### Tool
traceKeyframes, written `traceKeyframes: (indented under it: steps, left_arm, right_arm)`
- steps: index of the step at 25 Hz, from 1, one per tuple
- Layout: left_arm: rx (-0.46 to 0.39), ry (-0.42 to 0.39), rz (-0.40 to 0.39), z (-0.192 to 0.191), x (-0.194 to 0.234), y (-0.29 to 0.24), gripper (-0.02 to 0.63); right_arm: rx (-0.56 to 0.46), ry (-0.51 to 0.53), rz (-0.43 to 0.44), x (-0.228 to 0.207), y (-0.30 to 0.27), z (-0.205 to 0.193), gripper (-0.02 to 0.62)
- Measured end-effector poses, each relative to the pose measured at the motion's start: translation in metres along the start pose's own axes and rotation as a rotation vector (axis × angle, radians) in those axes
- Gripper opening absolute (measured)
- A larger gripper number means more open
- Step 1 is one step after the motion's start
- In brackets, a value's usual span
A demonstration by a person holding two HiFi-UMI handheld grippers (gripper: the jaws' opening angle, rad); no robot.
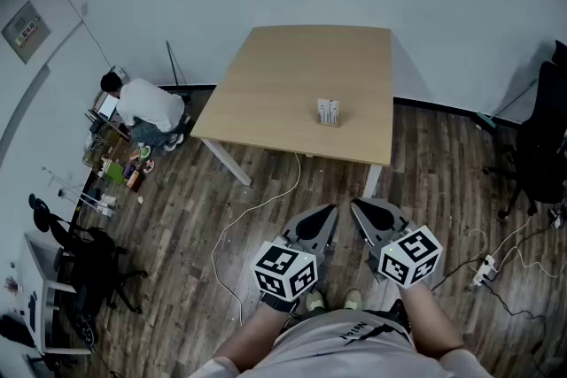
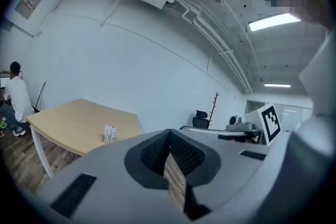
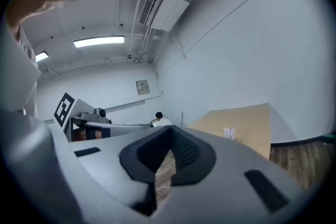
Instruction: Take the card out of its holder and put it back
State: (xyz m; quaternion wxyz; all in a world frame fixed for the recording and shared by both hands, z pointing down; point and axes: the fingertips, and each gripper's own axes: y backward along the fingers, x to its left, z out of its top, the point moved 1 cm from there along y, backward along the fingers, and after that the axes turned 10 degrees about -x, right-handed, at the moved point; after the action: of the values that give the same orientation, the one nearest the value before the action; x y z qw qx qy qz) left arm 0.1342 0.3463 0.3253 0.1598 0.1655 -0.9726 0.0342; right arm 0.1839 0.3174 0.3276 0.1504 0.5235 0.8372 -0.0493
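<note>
Grey jaws of the left gripper [image 2: 169, 132] meet at their tips with nothing held, and only floor planks show through the slit behind them. The right gripper [image 3: 169, 130] is closed the same way, empty. Both hang side by side over the wood-plank floor [image 1: 266, 181], short of the tabletop [image 1: 283, 75]. The card [image 1: 329, 110] stands upright in its holder [image 1: 330, 123] toward the tabletop's near edge — ahead of both jaws, well apart from them. A person [image 1: 146, 106] crouches by the wall, off to the left.
</note>
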Motion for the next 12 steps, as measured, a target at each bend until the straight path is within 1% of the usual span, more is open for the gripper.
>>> traceKeyframes:
  steps: [7,12]
  left_arm:
    - [0.006,-0.002,0.011,-0.008,-0.008,-0.007,0.012]
    - [0.010,0.000,0.017,-0.012,-0.016,-0.011,0.012]
  right_arm:
    - [-0.002,0.001,0.003,-0.009,0.010,0.004,0.014]
    - [-0.011,-0.028,0.029,-0.012,0.019,0.004,0.014]
